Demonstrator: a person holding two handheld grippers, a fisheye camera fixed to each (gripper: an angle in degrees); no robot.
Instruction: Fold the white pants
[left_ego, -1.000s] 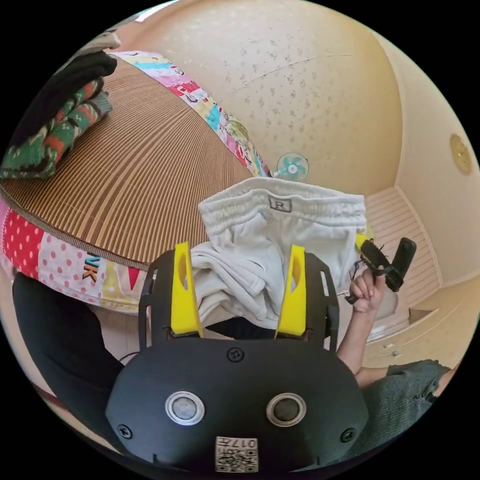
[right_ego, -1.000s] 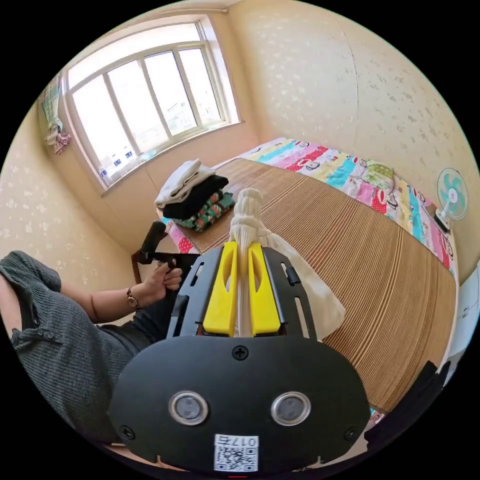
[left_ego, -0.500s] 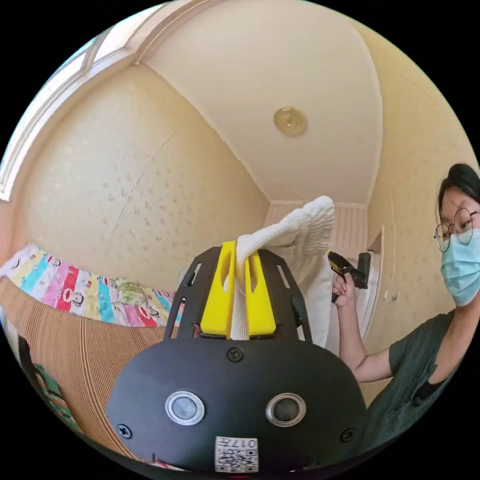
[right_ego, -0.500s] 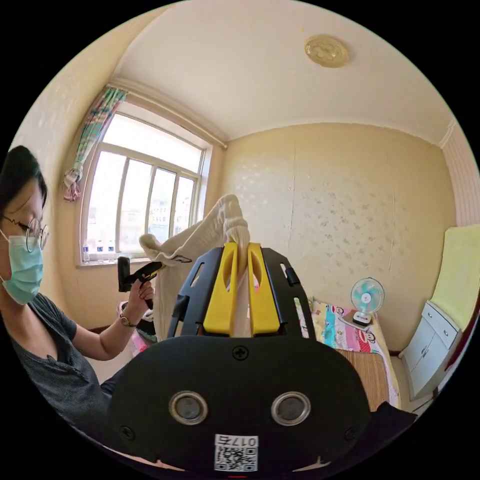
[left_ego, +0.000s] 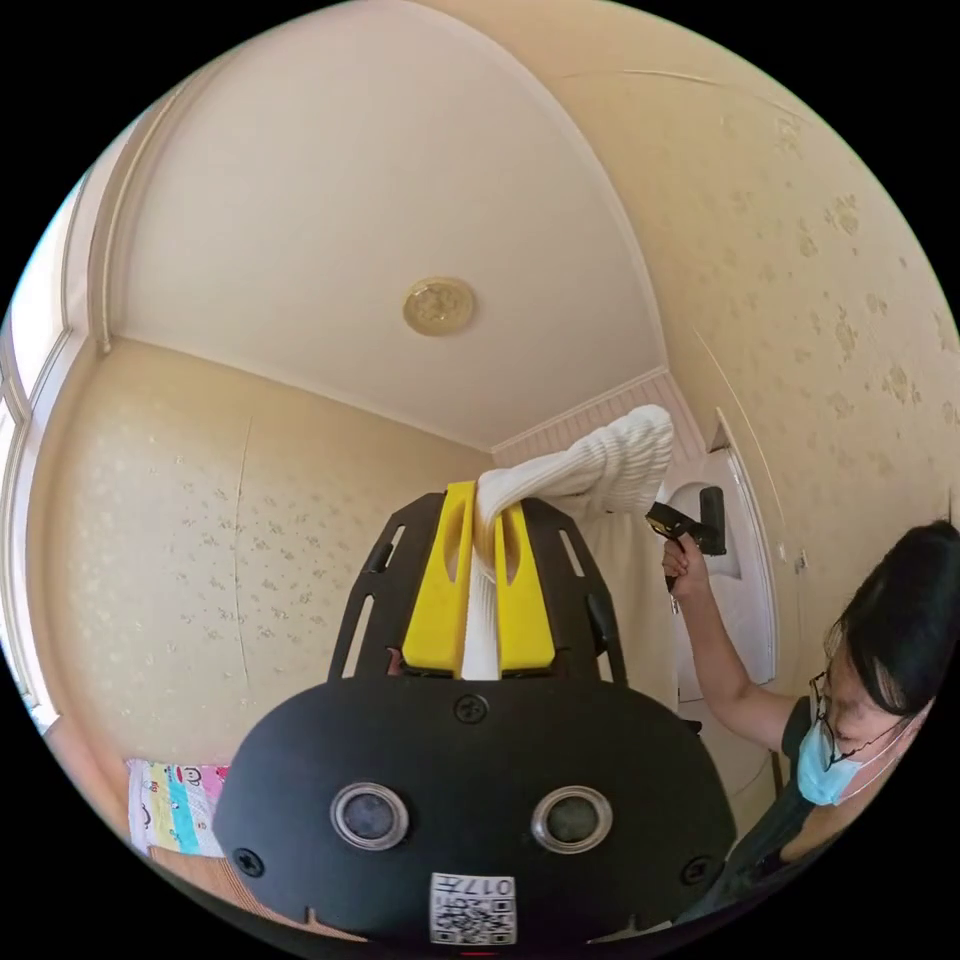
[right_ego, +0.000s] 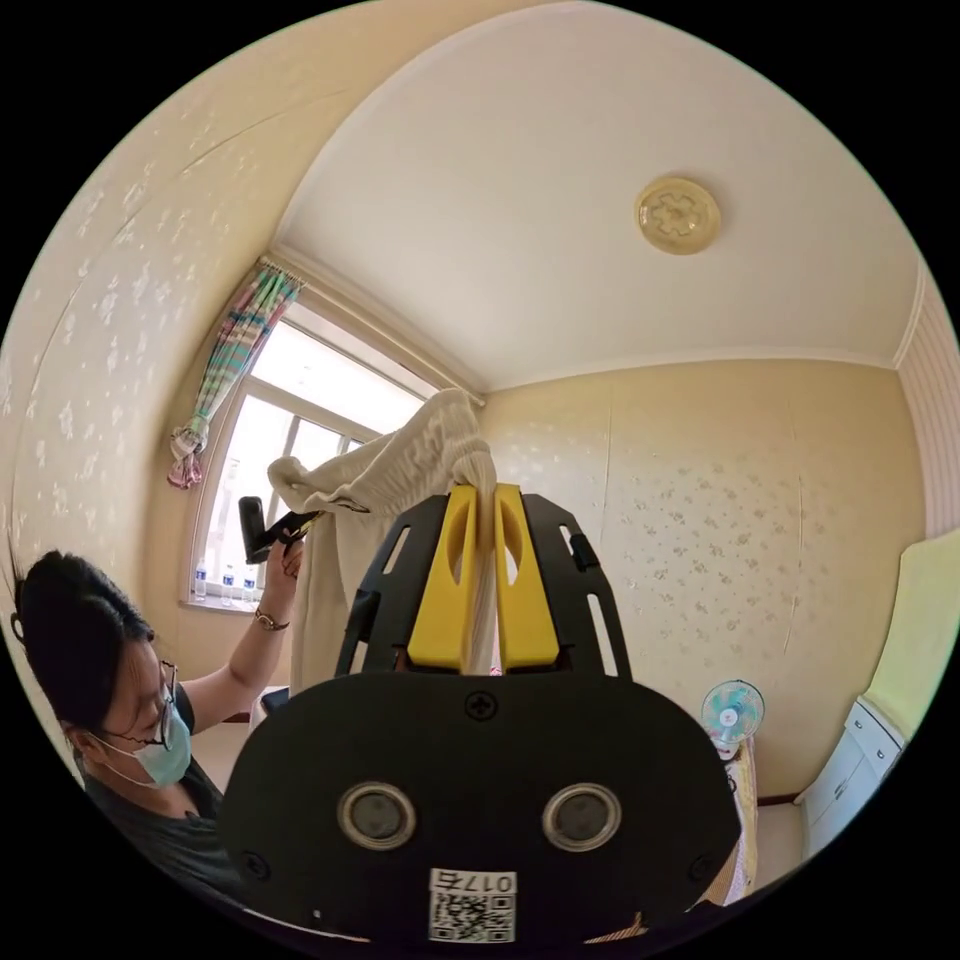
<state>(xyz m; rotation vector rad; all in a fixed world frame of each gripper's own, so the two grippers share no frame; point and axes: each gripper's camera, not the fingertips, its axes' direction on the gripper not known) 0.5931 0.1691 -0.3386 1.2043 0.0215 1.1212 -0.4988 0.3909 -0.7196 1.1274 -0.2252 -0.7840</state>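
1. The white ribbed-waist fabric pants (left_ego: 600, 475) are held up in the air, stretched by the waistband between the two grippers. The gathered elastic band (right_ego: 420, 450) runs across from one gripper to the other, and the cloth hangs down below it.
2. The left gripper (left_ego: 482, 520), black-bodied with yellow jaws, has both jaws drawn together on one end of the waistband. White fabric is pinched in the narrow slot between them.
3. The right gripper (right_ego: 482, 510), of the same build, likewise has its jaws pressed together on the other end of the waistband, with cloth bunched above the tips.
4. In the left gripper view, the person's right hand (left_ego: 682, 555) grips the handle of the far gripper (left_ego: 690, 522) beside the hanging cloth. The forearm is raised.
5. In the right gripper view, the person's left hand (right_ego: 285, 555) grips the handle of the other gripper (right_ego: 270, 525) at the far end of the waistband. A wristwatch (right_ego: 263, 621) is on that wrist.
6. Both cameras are tilted upward. A cream ceiling with a round gold ceiling fitting (right_ego: 677, 214) is overhead.
7. A window with a striped curtain (right_ego: 235, 350) stands behind the raised left hand.
8. A small teal desk fan (right_ego: 728, 717) sits low against the patterned yellow wall.
9. A strip of multicoloured bedding (left_ego: 175, 805) shows at the lower edge of the left gripper view.
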